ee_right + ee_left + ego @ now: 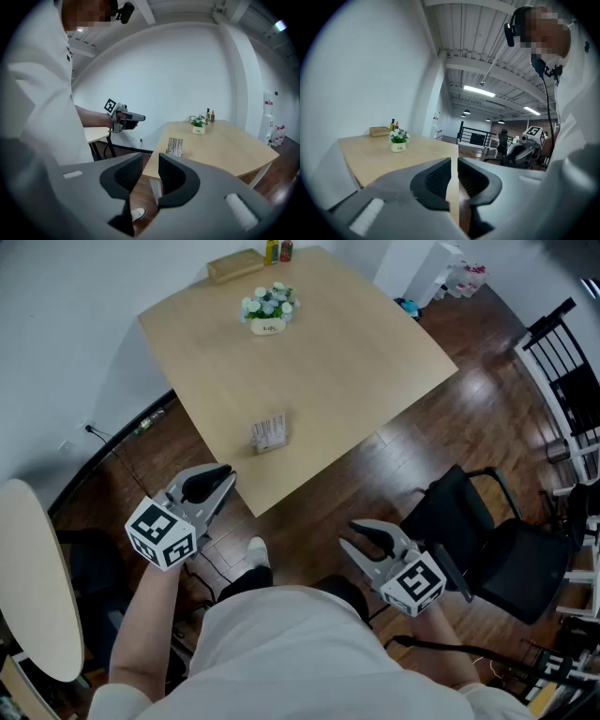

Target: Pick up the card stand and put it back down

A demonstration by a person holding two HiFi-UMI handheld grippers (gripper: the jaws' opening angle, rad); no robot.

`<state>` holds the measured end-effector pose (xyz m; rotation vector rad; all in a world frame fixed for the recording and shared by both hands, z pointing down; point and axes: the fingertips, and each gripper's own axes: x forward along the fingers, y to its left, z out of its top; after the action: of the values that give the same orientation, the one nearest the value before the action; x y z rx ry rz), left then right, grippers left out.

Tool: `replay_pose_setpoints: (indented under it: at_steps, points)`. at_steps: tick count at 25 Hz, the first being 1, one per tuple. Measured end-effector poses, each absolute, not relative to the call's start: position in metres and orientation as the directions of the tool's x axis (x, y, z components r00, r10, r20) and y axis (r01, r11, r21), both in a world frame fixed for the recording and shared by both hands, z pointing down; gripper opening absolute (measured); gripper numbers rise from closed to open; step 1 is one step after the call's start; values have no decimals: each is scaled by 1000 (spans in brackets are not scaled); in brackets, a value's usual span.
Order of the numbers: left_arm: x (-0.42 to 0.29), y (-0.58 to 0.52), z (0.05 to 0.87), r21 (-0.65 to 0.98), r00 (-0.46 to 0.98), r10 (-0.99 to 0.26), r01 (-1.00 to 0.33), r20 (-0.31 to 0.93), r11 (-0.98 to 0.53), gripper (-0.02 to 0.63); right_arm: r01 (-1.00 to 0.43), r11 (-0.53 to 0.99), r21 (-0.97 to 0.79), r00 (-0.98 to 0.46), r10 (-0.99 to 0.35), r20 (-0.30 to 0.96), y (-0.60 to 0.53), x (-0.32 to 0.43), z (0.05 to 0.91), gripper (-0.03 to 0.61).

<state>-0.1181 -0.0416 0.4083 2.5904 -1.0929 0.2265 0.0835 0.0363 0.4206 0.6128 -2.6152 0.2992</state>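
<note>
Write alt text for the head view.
A person holds a left gripper and a right gripper, both empty, just short of a light wooden table. A card stand sits near the table's near corner; a flower pot stands farther back.

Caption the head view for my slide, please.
Card stand on table; left hand-held gripper and right hand-held gripper poised before it.

Left gripper (221,480) and right gripper (360,536) low before the torso, jaws apart, empty.

Matt pale wood table (356,362), glossy dark plank floor (487,404), smooth grey plastic left tongs (454,173) and right tongs (150,166).
</note>
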Motion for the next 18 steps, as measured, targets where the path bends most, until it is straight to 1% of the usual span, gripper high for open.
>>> replay_pose_setpoints:
  at_steps: [4, 6, 12, 18]
  points:
    - [-138, -90, 428, 197, 705, -642, -705, 301, -682, 54, -430, 899, -78, -816, -350, 460, 6, 48, 427, 109]
    - [-141, -109, 441, 194, 702, -636, -706, 322, -681, 67, -417, 906, -79, -820, -337, 463, -2, 41, 428, 109]
    - [-132, -158, 478, 205, 707, -599, -694, 376, -690, 101, -410, 910, -60, -811, -333, 481, -29, 49, 423, 109]
    - [-127, -187, 511, 219, 703, -569, -691, 427, -689, 101, -434, 900, -33, -788, -362, 498, -35, 69, 419, 109]
